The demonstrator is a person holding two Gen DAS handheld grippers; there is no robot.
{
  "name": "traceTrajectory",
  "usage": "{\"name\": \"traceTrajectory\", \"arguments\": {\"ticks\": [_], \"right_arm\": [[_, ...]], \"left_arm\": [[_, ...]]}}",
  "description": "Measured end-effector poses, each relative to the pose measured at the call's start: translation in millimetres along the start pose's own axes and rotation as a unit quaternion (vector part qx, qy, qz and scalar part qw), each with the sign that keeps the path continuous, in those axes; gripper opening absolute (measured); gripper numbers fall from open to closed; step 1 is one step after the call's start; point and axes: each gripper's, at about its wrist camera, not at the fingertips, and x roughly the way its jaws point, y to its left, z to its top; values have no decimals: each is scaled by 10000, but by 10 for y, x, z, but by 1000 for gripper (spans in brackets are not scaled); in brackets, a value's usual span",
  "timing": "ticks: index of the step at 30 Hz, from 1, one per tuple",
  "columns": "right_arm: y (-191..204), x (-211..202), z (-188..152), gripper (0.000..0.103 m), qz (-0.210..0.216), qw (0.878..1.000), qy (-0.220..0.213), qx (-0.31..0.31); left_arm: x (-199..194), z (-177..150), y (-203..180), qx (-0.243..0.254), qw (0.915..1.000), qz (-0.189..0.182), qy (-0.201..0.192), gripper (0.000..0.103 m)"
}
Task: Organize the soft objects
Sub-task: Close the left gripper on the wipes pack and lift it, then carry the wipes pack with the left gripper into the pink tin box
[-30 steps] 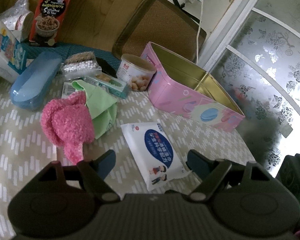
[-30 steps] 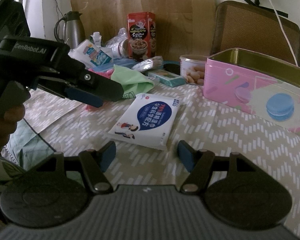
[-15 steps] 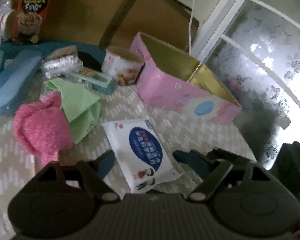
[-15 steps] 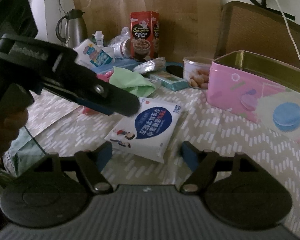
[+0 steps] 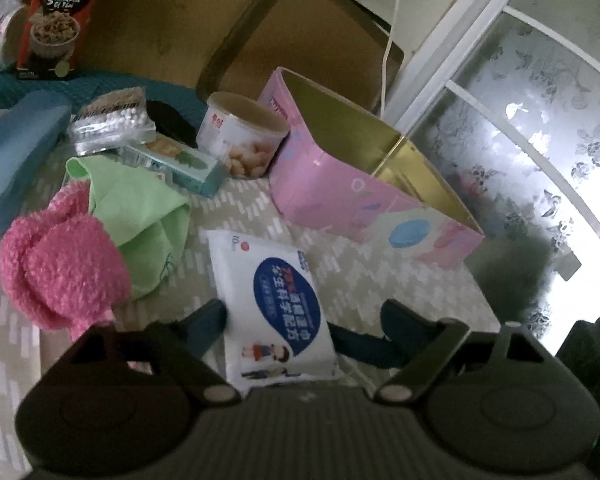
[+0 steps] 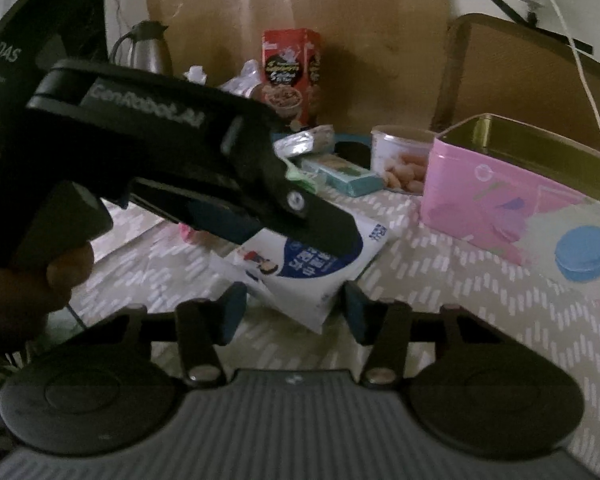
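Observation:
A white and blue wipes pack (image 5: 274,300) lies on the patterned tablecloth. My left gripper (image 5: 300,320) is open, with its jaws on either side of the pack's near end. The right wrist view shows that gripper (image 6: 300,236) low over the pack (image 6: 320,276). My right gripper (image 6: 294,312) is open, with the pack's near corner between its fingertips. A fluffy pink sock (image 5: 60,268) and a green cloth (image 5: 140,216) lie left of the pack. An open pink tin (image 5: 364,184) stands to the right.
Behind the soft things are a round snack tub (image 5: 240,136), a teal box (image 5: 180,160), a cotton swab box (image 5: 112,124), a blue case (image 5: 12,156) and a red carton (image 5: 56,20). A chair back (image 5: 300,36) stands behind the table. The table edge is at the right.
My left gripper has moved forward and down until its jaws straddle the wipes pack. My right gripper has closed in on the pack's near corner.

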Motion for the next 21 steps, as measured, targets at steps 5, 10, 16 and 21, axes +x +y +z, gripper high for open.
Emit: {"name": "traceTrajectory", "arguments": {"ticks": [5, 10, 16, 21], "right_arm": [[43, -57, -30, 55, -75, 10000, -20, 55], [35, -93, -62, 55, -78, 9998, 5, 190], [57, -53, -51, 58, -51, 9999, 62, 139], [112, -2, -73, 71, -71, 10000, -6, -52]], "left_arm": [[10, -15, -67, 139, 9999, 89, 23, 88], [16, -49, -71, 124, 9999, 44, 64, 88], [63, -62, -28, 50, 9999, 45, 143, 96], [87, -82, -37, 97, 9999, -3, 84, 93]]}}
